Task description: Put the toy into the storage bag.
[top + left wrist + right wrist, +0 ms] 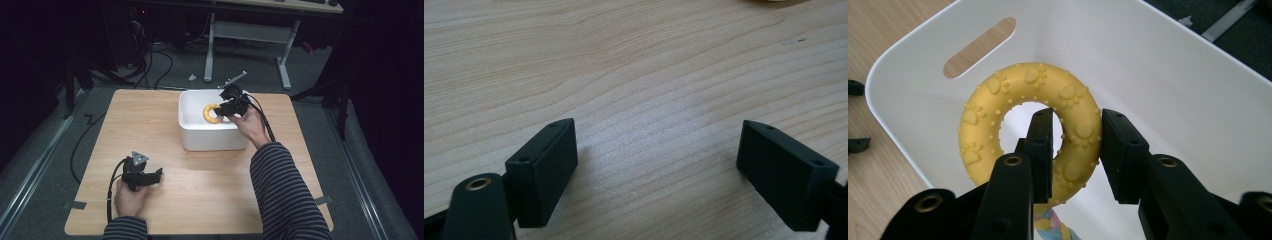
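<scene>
A: Is any brand, label or writing to be read?

B: None is legible. Raised paw prints and small studs are moulded into the yellow ring (1030,125).

A: How is the ring described?

B: One rubbery ring is seen just right of centre in the high view, held inside the white bin (189,135). A braided pastel cord (1053,227) is attached at its lower edge.

A: And the bin?

B: One smooth plastic bin with rounded corners and a slotted handle is counted, on a pale wood-grain table (150,115).

A: State of the fingers?

B: The right gripper (1075,150) is pinched on the ring's band, one jaw through the hole. The left gripper (656,165), at lower left in the high view, is spread wide above bare table.
</scene>
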`<state>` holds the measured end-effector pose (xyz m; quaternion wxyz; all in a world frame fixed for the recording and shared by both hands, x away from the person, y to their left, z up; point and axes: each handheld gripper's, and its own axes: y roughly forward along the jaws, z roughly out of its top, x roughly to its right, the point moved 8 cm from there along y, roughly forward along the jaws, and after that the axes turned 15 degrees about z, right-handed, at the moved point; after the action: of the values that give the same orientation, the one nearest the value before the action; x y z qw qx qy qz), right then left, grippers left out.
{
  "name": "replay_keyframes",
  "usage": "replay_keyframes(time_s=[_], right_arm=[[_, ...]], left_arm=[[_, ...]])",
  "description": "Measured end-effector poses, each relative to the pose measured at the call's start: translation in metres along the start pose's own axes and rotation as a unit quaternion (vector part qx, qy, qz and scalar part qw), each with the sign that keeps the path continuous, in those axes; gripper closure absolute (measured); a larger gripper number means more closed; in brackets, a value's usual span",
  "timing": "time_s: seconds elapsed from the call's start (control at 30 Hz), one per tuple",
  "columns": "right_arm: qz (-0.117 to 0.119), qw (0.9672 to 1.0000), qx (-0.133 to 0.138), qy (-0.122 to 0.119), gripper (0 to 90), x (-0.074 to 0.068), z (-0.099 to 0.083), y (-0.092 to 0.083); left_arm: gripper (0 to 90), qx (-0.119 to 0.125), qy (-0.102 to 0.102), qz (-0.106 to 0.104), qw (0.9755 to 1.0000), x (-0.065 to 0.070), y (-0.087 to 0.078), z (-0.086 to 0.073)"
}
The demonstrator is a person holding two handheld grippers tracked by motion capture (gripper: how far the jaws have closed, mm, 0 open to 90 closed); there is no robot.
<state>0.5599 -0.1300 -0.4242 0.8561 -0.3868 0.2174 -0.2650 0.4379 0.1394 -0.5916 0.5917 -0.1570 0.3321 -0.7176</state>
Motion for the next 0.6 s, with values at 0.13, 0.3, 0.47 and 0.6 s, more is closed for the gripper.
replay_keyframes(time_s=[0.13, 0.3, 0.47, 0.6], right_arm=[[0.012, 0.9999, -0.003, 0.005, 68.0, -0.004, -0.005, 0.0], [0.011, 0.9997, -0.022, 0.0, 68.0, -0.005, -0.013, 0.003], [0.015, 0.9997, -0.017, 0.01, 67.8, -0.005, -0.017, 0.003], [0.018, 0.9995, -0.019, 0.02, 67.8, -0.005, -0.019, 0.003]], left_arm=[[16.8, 0.0, 0.0, 0.0, 1.0, 0.0, 0.0, 0.0], [16.8, 0.0, 0.0, 0.0, 1.0, 0.0, 0.0, 0.0], [16.8, 0.0, -0.001, 0.0, 1.0, 0.0, 0.0, 0.0], [16.8, 0.0, -0.001, 0.0, 1.0, 0.0, 0.0, 0.0]])
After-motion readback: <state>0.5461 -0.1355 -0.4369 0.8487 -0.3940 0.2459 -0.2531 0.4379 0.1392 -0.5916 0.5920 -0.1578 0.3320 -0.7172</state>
